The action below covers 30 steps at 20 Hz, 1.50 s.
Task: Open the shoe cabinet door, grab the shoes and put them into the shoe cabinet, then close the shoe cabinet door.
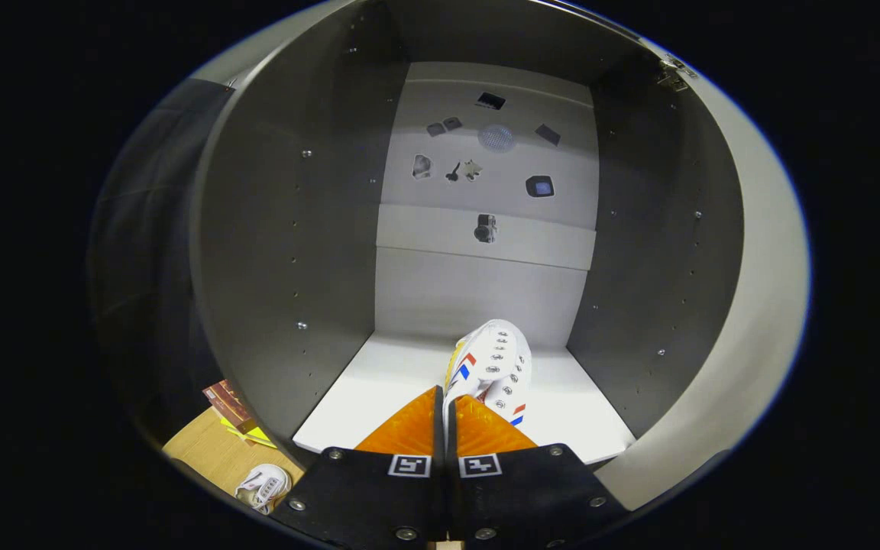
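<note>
The jaws (444, 416) are nearly closed, pinching the rim of a white shoe (492, 365) that hangs just ahead of them over the pale bottom shelf (379, 382) of the open shoe cabinet (272, 252). With so thin a hold, the shoe could slip or swing and land crooked near the shelf's front edge, which would block the door (753, 305). It is a white lace-up sneaker with metal eyelets and red and blue stripes; a second shoe (264, 486) waits on the desk (207, 451) outside

The gripper (444, 416) carries two ridged fingers (409, 431) on flat black plates. Each plate bears a square black-and-white marker and round silver screws
</note>
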{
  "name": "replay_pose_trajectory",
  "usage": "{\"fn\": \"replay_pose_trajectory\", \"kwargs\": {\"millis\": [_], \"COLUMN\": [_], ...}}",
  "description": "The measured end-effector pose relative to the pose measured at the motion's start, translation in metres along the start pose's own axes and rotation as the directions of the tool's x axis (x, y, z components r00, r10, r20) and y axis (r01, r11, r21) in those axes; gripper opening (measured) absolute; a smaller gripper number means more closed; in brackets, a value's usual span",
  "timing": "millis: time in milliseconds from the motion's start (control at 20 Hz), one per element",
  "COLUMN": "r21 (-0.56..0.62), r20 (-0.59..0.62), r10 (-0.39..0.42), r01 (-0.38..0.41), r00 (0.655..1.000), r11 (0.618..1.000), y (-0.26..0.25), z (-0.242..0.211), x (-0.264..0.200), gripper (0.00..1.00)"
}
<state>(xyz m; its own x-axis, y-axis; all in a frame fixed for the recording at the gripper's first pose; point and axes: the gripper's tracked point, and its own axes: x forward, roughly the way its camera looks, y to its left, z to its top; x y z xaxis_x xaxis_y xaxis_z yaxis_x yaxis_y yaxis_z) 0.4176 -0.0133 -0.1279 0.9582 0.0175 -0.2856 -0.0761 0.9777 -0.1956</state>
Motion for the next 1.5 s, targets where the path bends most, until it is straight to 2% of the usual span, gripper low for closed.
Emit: {"fn": "replay_pose_trajectory", "kwargs": {"millis": [450, 650, 800, 900, 1000, 1100, 1150, 1200, 1250, 1500], "r21": [-0.035, -0.078, -0.064, -0.068, -0.084, -0.082, -0.067, -0.052, -0.038, 0.000], "r20": [-0.045, -0.054, -0.060, -0.064, -0.055, -0.041, -0.034, -0.026, -0.008, 0.022], "r10": [-0.006, -0.001, 0.005, 0.007, -0.003, -0.010, -0.013, -0.011, -0.013, -0.019], "r01": [0.004, -0.003, -0.008, -0.011, -0.002, 0.006, 0.011, 0.010, 0.013, 0.019], "r00": [0.999, 0.999, 0.998, 0.998, 0.998, 0.999, 0.999, 1.000, 1.000, 1.000], "r11": [0.999, 0.997, 0.998, 0.998, 0.996, 0.997, 0.998, 0.999, 0.999, 1.000], "y": [-0.003, -0.002, -0.001, 0.000, 0.001, 0.009, 0.012, 0.015, 0.018, 0.033], "z": [-0.007, -0.007, -0.008, -0.011, -0.010, -0.010, -0.011, -0.013, -0.017, -0.027], "x": [0.062, 0.071, 0.072, 0.072, 0.072, 0.072, 0.071, 0.071, 0.074, 0.086], "gripper": [0.00, 0.00, 0.00, 0.07, 0.10, 0.21, 0.33, 0.36, 0.47, 0.80]}}
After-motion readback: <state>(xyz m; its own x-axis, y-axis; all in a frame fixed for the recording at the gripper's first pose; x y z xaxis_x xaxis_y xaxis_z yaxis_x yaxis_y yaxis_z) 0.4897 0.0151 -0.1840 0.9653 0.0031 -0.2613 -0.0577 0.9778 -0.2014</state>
